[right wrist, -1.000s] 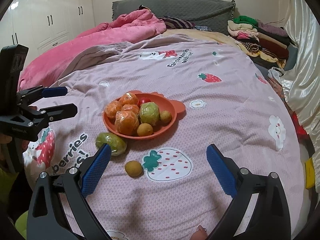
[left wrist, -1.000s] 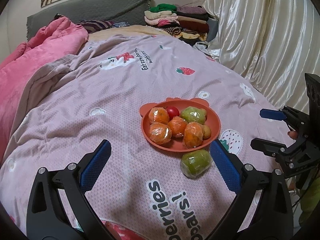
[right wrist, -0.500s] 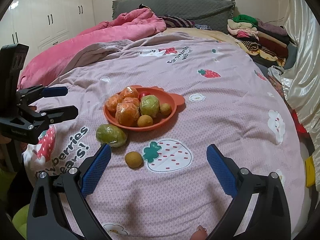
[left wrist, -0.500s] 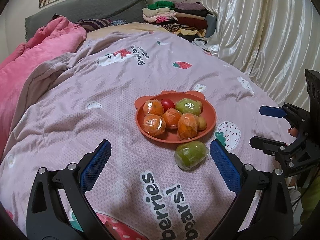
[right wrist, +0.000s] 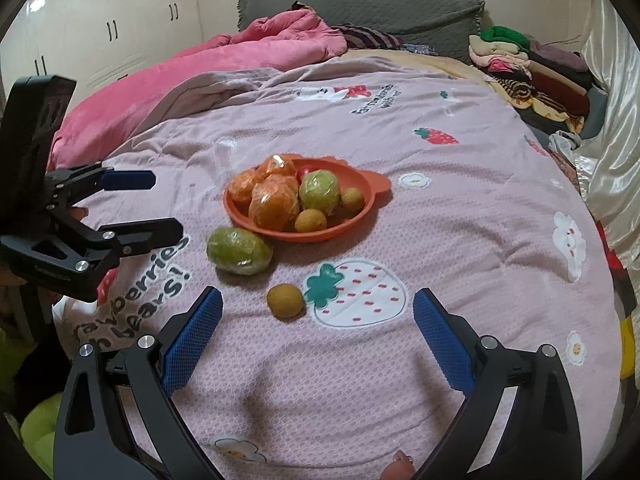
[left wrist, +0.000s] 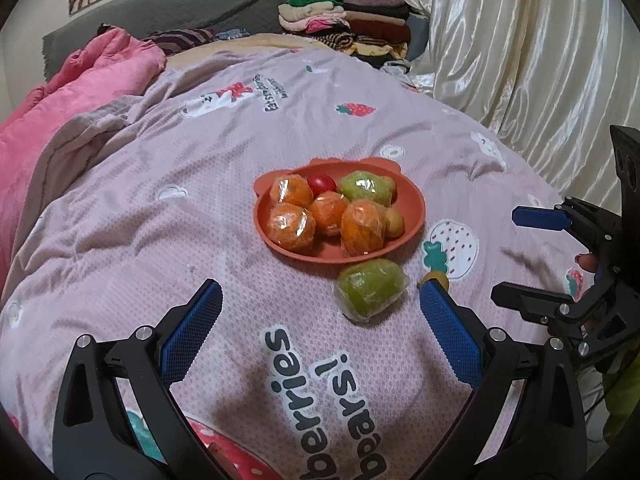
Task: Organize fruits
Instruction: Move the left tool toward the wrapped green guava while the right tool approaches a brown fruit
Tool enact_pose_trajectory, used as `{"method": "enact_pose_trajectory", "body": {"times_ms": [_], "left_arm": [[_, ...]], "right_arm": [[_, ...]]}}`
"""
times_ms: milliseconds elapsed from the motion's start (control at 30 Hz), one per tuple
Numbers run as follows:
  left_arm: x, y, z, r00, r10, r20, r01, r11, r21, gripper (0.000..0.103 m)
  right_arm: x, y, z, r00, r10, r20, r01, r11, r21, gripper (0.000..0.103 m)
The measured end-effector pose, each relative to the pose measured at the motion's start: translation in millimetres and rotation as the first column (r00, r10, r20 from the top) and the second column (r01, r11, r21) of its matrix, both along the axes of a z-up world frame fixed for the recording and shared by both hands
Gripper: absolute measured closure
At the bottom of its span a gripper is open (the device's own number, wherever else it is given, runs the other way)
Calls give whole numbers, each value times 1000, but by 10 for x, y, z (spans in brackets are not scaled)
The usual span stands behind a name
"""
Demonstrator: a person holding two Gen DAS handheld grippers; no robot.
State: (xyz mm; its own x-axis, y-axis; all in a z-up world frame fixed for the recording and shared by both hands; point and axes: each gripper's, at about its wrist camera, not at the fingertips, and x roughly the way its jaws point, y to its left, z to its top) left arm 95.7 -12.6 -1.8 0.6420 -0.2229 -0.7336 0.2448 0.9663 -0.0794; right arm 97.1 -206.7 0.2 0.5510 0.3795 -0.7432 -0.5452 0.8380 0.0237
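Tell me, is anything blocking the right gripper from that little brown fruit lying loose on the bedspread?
Nothing visible does. The small brown fruit lies on bare quilt just ahead of the open right gripper.

Orange plate (right wrist: pixel 362 216), pink strawberry-print quilt (right wrist: pixel 460 240)

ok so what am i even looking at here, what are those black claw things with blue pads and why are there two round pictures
Those claws are hand-held two-finger grippers; a person holds one in each hand. Each round picture comes from a fisheye camera on one gripper, looking along its fingers. The left gripper and right gripper are both open and hold nothing. Below them is a bed with a pink strawberry-print quilt. On it sits an orange bear-eared plastic plate of wrapped fruit. Beside the plate, on the quilt, lie a plastic-wrapped green fruit and a small round brown fruit.
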Motion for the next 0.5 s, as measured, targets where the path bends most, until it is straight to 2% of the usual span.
{"method": "enact_pose_trajectory", "body": {"times_ms": [500], "left_arm": [[66,-115,-216,998,-18,-54,19,1000,24,10]], "right_arm": [[-9,0,-266,999,20,-30,-20,1000,-1,7]]}}
